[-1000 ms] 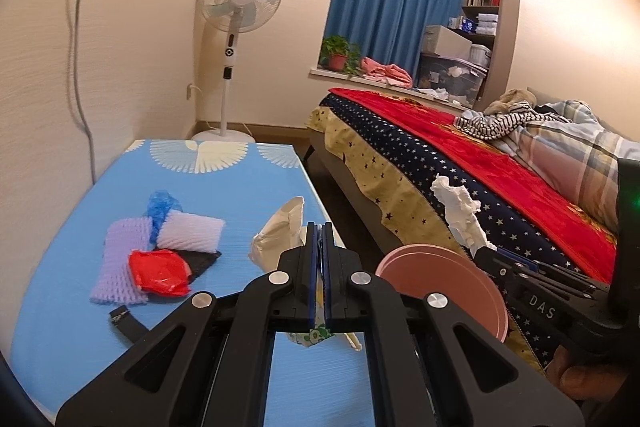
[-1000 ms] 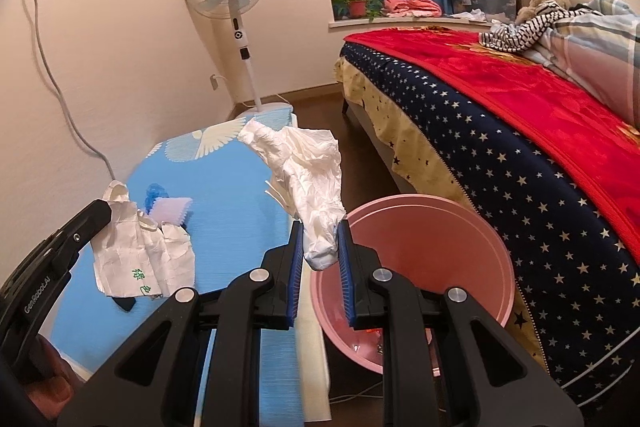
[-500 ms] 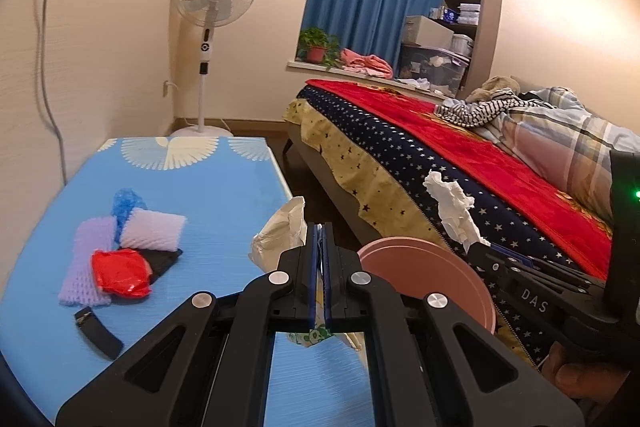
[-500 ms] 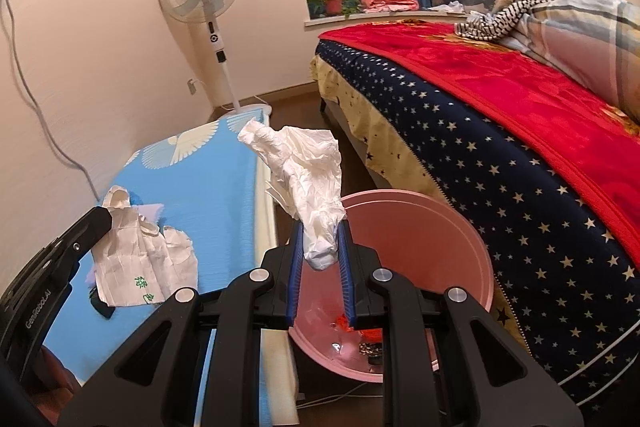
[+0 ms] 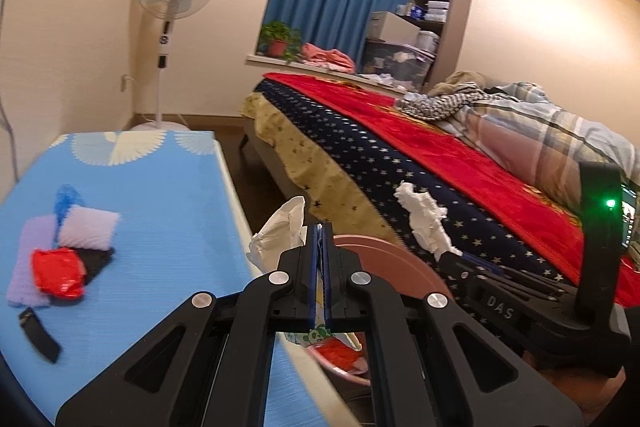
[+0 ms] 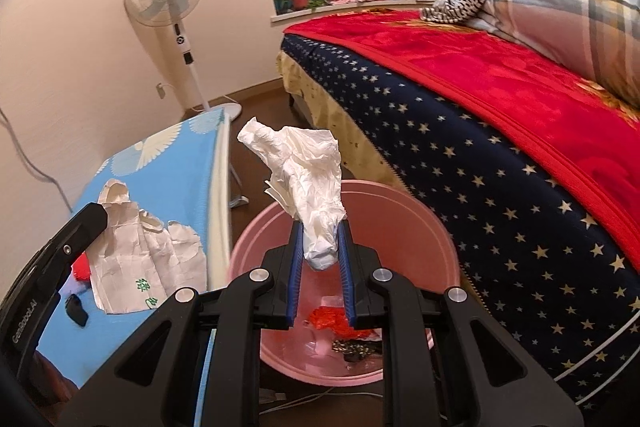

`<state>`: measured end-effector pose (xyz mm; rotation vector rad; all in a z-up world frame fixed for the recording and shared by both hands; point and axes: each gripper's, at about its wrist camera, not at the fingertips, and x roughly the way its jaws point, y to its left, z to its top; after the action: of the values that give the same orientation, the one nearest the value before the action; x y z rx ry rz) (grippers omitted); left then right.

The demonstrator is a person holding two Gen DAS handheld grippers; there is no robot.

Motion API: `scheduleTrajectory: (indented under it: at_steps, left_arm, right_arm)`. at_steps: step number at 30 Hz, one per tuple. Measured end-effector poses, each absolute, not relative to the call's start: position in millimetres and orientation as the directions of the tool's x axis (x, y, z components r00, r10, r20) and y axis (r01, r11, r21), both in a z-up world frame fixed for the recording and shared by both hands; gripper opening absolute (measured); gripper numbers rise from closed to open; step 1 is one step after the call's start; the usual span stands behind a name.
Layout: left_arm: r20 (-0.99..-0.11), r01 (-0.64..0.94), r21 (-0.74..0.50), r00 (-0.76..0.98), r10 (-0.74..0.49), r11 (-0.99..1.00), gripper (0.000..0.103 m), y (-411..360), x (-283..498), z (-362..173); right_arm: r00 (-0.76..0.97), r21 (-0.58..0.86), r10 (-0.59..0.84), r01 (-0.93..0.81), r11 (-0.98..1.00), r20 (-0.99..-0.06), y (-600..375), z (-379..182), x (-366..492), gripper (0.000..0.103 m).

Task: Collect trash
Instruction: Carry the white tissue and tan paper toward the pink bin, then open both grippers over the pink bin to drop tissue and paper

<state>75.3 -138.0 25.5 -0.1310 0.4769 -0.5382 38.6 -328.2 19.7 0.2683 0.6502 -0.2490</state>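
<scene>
Both tongs are clamped on trash right now. Right tongs (image 6: 320, 247) pinch a crumpled white tissue wad (image 6: 308, 171), held just above the open mouth of the pink bin (image 6: 404, 211). Left tongs (image 5: 319, 259) are squeezed fully together on a wrinkled paper wrapper (image 5: 280, 231) with a bit of green print on it, sitting around the tabletop's edge, next to the bin.

Biggest thing around is the bed (image 6: 500, 115) with its red blanket and navy star cover, right beside the bin. Then the tabletop (image 5: 152, 195), covered in a blue mat. The bin sits on the floor between the two, and it's already got some red scraps and other bits at the bottom.

Leftover junk on the mat: purple foam netting (image 5: 32, 251), a paler foam sleeve (image 5: 88, 231), a red plastic wrapper (image 5: 58, 271) and a small black strip (image 5: 40, 335).
</scene>
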Motion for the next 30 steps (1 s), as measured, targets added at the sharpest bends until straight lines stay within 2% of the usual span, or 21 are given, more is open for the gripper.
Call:
scheduleTrajectory:
  at_steps: [8, 18, 19, 21, 23, 25, 27, 30]
  left_arm:
    - [-0.394, 0.521, -0.288, 0.700, -0.596, 0.803, 0.002, -168.1, 82.3, 15.1]
    - [-0.409, 0.551, -0.308, 0.660, -0.631, 0.776, 0.002, -187.8, 91.6, 1.3]
    - [-0.411, 0.553, -0.305, 0.659, -0.631, 0.776, 0.004, -188.3, 92.6, -0.1]
    - [-0.424, 0.553, -0.305, 0.651, -0.630, 0.776, 0.014, -187.7, 96.3, -2.8]
    - [-0.429, 0.535, -0.315, 0.657, -0.620, 0.784, 0.030, -182.3, 99.2, -5.2]
    - [-0.426, 0.519, -0.335, 0.661, -0.617, 0.787, 0.033, -175.9, 101.2, -5.5]
    - [-0.424, 0.504, -0.341, 0.671, -0.608, 0.793, 0.036, -170.3, 101.0, -4.2]
    - [-0.417, 0.490, -0.322, 0.695, -0.586, 0.810, 0.048, -164.1, 96.8, 1.4]
  right_arm:
    - [0.748, 0.172, -0.182, 0.369, 0.913, -0.638, -347.4, 12.6, 35.9, 0.018]
    - [0.732, 0.170, -0.200, 0.398, 0.902, -0.652, -359.3, 5.1, 36.9, 0.018]
    - [0.729, 0.171, -0.200, 0.401, 0.900, -0.655, -360.2, 4.2, 37.4, 0.021]
    - [0.722, 0.178, -0.196, 0.408, 0.896, -0.664, -362.4, 2.0, 38.5, 0.023]
    - [0.714, 0.179, -0.196, 0.414, 0.892, -0.672, -362.8, 0.3, 38.8, 0.029]
    - [0.710, 0.169, -0.210, 0.424, 0.890, -0.672, -363.0, 0.4, 39.3, 0.045]
    - [0.711, 0.163, -0.218, 0.425, 0.890, -0.668, -361.9, 1.9, 38.3, 0.046]
    - [0.715, 0.143, -0.228, 0.418, 0.897, -0.661, -357.8, 4.7, 36.1, 0.046]
